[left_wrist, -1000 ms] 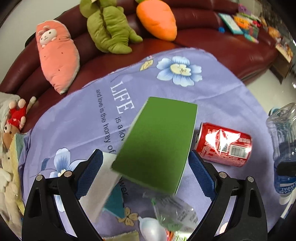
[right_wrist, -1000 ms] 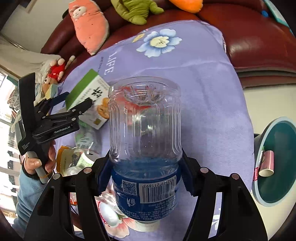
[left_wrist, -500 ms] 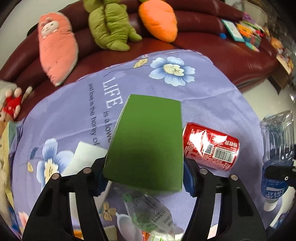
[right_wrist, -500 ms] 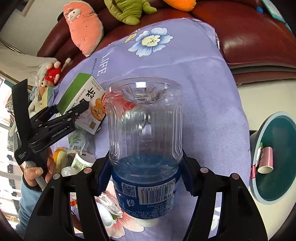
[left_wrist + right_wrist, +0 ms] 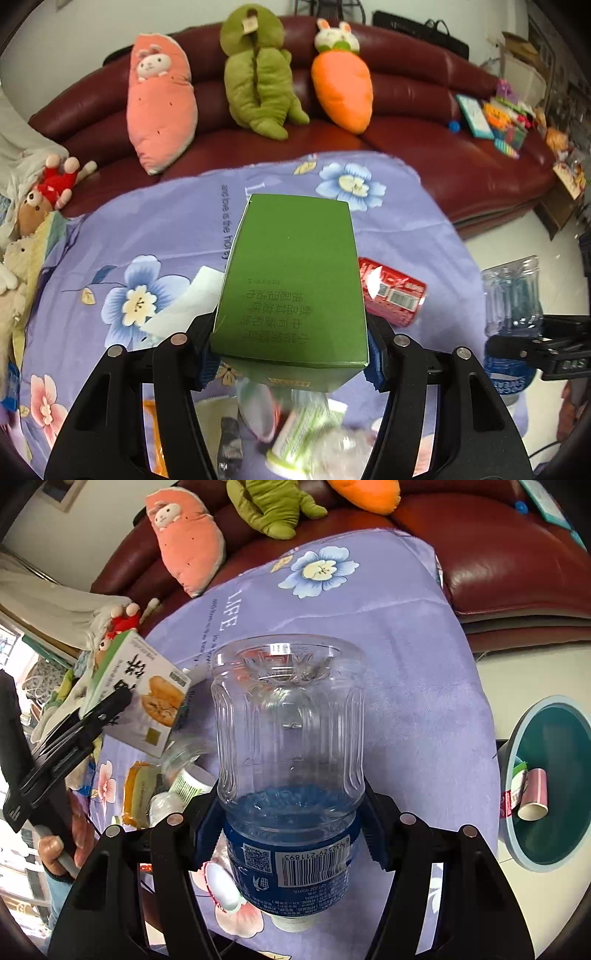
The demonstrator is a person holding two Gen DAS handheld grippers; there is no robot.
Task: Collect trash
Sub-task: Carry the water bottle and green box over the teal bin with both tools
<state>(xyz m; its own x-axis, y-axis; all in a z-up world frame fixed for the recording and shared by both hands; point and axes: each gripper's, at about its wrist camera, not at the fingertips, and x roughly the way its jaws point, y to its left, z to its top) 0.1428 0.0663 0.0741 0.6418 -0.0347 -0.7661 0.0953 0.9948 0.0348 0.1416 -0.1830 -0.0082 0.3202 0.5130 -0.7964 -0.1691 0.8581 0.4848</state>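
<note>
While both tongs grip trash, carry step runs: left gripper [image 5: 290, 354] squeezes green box [image 5: 291, 280] above cloth, right gripper [image 5: 291, 834] squeezes bottle [image 5: 290, 738]. Next: swing to bin [image 5: 546, 738], drop.

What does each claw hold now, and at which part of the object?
The left claw holds the green box by its two side faces at the near end. The right claw holds the clear water bottle upside down, around its blue label.

1. Left wrist cam: close, angled down over purple tablecloth [image 5: 155, 229] toward red sofa [image 5: 424, 155]
2. Right wrist cam: same tilt, nearer the cloth's right edge
3. Shared: cloth, sofa
</note>
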